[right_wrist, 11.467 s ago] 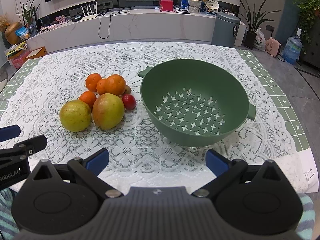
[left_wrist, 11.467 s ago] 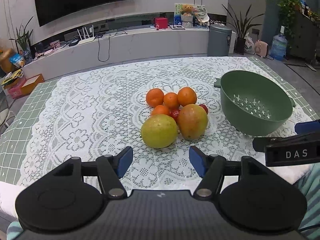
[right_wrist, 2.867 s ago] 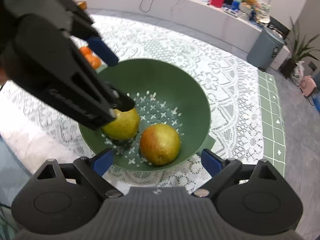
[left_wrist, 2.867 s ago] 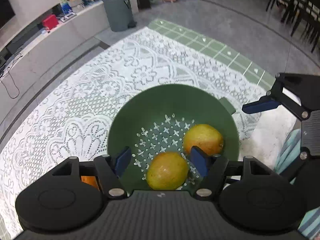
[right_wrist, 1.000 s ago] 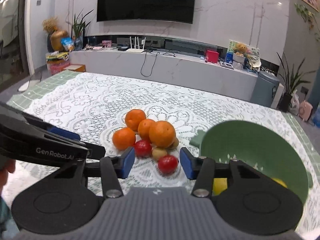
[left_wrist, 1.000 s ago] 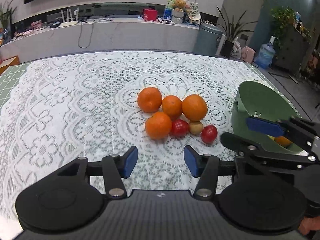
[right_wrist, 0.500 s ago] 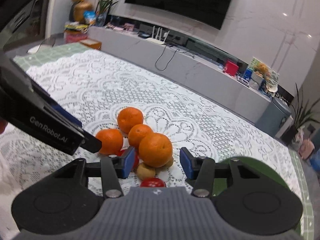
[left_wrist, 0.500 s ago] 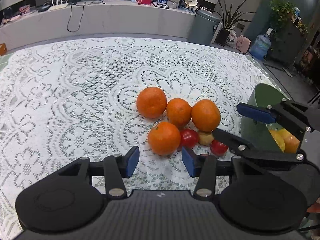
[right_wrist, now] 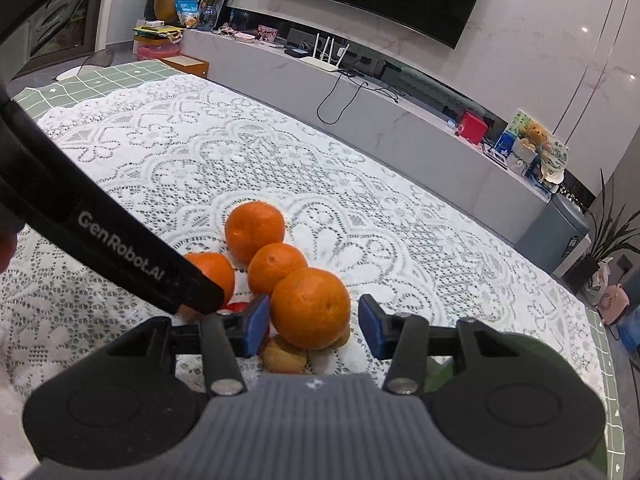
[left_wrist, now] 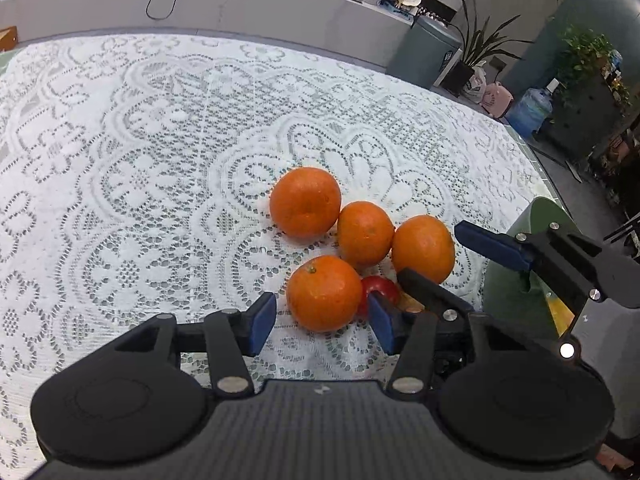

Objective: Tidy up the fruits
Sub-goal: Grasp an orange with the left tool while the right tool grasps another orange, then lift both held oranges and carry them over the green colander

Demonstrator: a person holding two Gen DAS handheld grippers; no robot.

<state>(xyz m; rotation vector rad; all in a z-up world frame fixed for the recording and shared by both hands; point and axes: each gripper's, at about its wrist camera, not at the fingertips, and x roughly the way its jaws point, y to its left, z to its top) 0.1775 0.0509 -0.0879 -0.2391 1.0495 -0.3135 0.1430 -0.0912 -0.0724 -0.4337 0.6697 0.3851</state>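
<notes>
- Orange fruit sit clustered on the lace tablecloth [left_wrist: 140, 168], four in all, with small red fruit among them.
- Left gripper [left_wrist: 322, 322] hangs over the nearest orange [left_wrist: 324, 294], jaws opening, pads clear of its sides.
- Right gripper [right_wrist: 310, 326] brackets the biggest orange [right_wrist: 310, 308], jaws partly apart, not touching.
- Green colander [left_wrist: 516, 280] stands at three o'clock of the cluster.

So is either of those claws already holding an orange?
No, the left gripper and right gripper each only straddle an orange, pads not touching.
</notes>
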